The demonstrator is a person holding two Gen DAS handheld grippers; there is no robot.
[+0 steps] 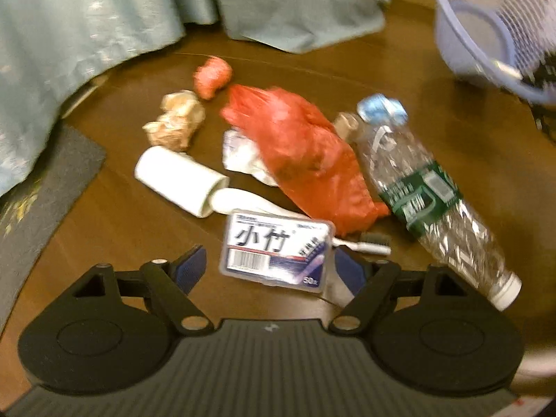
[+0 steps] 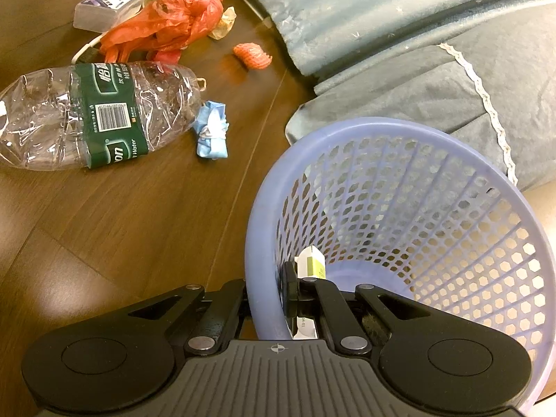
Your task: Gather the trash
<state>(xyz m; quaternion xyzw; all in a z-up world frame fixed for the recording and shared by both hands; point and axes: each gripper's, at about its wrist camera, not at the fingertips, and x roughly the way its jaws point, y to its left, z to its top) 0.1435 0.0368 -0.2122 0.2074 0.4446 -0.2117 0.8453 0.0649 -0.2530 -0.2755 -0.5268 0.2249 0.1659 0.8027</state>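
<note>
Trash box (image 1: 276,248) sits between wide-open left claw (image 1: 271,269); right claw (image 2: 267,292) pinches basket (image 2: 399,132) rim. Next: close on box.

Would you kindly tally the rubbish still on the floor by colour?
Red or orange: 2, plastic bag, foam net
White: 3, paper roll, crumpled paper, toothbrush
Clear: 2, bottle, box
Beige: 1, wad
Blue: 1, mask
Total: 9

The clear plastic box (image 1: 276,251) is showing the big characters 小竹, a barcode and "50" at its near corner; the crushed bottle (image 2: 87,114) is carrying a green label reading "Water" beside a barcode
</note>
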